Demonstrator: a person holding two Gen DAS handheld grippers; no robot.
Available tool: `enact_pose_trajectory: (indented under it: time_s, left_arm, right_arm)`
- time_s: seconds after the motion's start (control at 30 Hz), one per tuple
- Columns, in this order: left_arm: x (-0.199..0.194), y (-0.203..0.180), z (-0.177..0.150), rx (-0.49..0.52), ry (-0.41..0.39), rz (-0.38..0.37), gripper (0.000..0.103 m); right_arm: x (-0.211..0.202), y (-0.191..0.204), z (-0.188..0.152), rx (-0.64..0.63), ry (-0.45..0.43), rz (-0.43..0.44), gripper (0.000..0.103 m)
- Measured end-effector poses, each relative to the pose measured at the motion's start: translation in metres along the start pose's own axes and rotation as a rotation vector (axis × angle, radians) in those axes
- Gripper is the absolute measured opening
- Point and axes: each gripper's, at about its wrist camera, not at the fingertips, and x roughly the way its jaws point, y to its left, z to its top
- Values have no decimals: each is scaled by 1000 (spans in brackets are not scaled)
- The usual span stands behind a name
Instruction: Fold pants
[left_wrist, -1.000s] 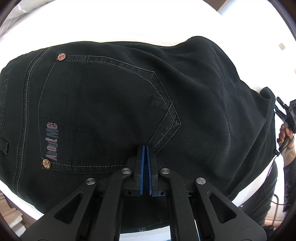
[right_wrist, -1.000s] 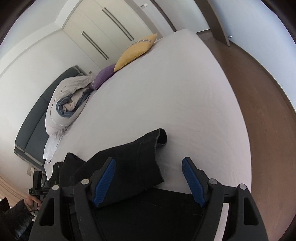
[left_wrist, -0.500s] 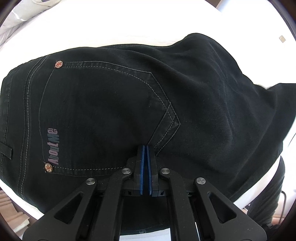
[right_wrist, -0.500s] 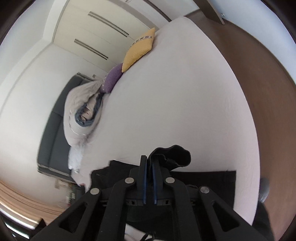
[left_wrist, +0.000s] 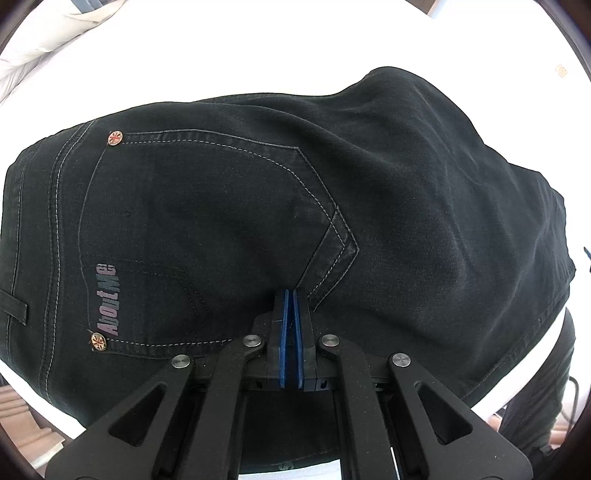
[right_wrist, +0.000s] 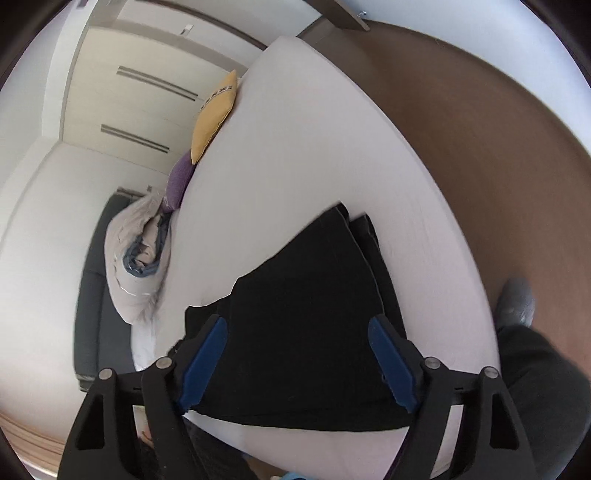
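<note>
The black jeans lie on the white bed, near its foot edge, with the seat side up. The left gripper has its blue fingers pressed together with their tips at the denim, just below the point of the back pocket; whether a pinch of cloth sits between them cannot be told from here. The right gripper hovers above the folded leg end with its fingers spread wide, holding nothing.

The main risk, as I judge it, is that the top layer slides off square. The right gripper view shows one layer lying over another, with a second edge peeking out along the right side, so the layers are not flush. If the left gripper lifts or drags, heavy denim could pull the fold open or bunch it. The jeans also sit close to the mattress edge, so a tug towards the person could drop part of them over the side.

The denim is dark, thick and softly creased, with pale contrast stitching, two copper-coloured rivets at the pocket corners and the lettering "About Me" printed along the pocket. A belt loop shows at the far left. The hem edge runs down the right side.
</note>
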Motion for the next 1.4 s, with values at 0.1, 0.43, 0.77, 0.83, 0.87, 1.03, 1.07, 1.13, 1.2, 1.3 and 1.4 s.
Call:
enact_pose_trajectory:
  time_s: [0.1, 0.43, 0.77, 0.83, 0.87, 1.03, 1.07, 1.13, 1.2, 1.3, 1.4]
  left_arm:
    - [-4, 0, 0, -4, -1, 4, 3]
    - [-3, -11, -2, 9, -10, 51, 3]
    - [-5, -15, -4, 11, -21, 58, 3]
    - [-5, -15, -5, 10, -24, 57, 3]
    - [-6, -15, -5, 9, -25, 57, 3]
    - [-8, -14, -5, 10, -31, 57, 3]
    - [-9, -14, -5, 10, -31, 56, 3]
    - [-9, -14, -5, 10, -32, 55, 3]
    - [-9, -14, -5, 9, -33, 55, 3]
    - [-9, -14, -6, 10, -32, 57, 3]
    - [-8, -15, -5, 10, -31, 63, 3]
  right_arm:
    - [5, -30, -29, 155, 9, 86, 76]
    - [11, -52, -73, 276, 7, 145, 71]
    - [22, -56, -63, 326, -97, 179, 66]
    - [26, -53, -62, 330, -107, 170, 59]
    - [27, -54, -62, 338, -111, 170, 56]
    - [35, -48, -63, 319, -122, 153, 31]
    - [36, -48, -63, 316, -120, 146, 23]
    - [36, -47, -64, 310, -125, 126, 12]
    - [32, -47, -65, 305, -135, 102, 10]
    - [25, -46, -66, 293, -161, 77, 8]
    - [23, -44, -69, 288, -160, 57, 6]
